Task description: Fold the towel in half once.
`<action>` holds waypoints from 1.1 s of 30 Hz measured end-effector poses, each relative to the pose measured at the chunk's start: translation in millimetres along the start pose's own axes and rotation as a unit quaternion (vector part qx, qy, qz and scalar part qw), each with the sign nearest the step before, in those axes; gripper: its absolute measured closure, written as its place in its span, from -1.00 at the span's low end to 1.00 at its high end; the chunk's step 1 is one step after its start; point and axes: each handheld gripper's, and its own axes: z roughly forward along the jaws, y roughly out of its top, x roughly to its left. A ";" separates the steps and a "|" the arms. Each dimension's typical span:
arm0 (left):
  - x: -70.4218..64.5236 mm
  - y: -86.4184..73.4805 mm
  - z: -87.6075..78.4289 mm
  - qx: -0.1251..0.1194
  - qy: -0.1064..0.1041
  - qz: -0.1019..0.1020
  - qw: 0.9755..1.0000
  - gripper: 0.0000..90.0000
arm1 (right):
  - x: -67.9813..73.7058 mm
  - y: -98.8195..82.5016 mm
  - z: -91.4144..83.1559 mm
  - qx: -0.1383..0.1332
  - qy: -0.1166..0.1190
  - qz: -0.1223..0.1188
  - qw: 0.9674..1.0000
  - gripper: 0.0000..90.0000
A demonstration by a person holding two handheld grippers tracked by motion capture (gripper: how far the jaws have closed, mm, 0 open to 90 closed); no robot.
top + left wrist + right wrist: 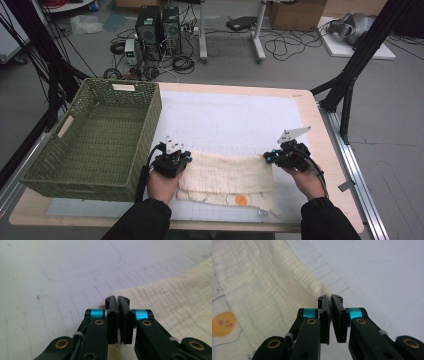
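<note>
Both pinching cloth [226,172] corners, left hand-held gripper [117,300] and right hand-held gripper [330,298] (bite apparently shallow), so could slip free if tugged unevenly over the desk [240,112].

Crinkled matt cloth [227,172], woven plastic basket [95,135]

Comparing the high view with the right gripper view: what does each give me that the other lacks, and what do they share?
High view alone: the green woven basket at the table's left, the left gripper at the cloth's far left corner, and both hands. Right gripper view alone: the right gripper with its jaws pinched on the cloth's corner. Shared: the cream cloth with its orange round print and the white gridded mat.
</note>
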 end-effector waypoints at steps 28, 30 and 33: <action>1.3 -32.3 -27.3 0.036 -0.062 0.075 0.995 0.52 | 28.1 -48.4 9.1 -0.024 0.022 0.004 0.999 0.39; 0.9 -33.7 -22.7 0.054 -0.065 0.082 0.993 0.52 | 29.4 -49.4 13.6 -0.012 0.018 -0.006 1.000 0.46; -0.3 -36.1 -17.6 0.059 -0.067 0.088 0.992 0.64 | 29.7 -49.1 13.9 -0.011 0.017 -0.013 1.000 0.64</action>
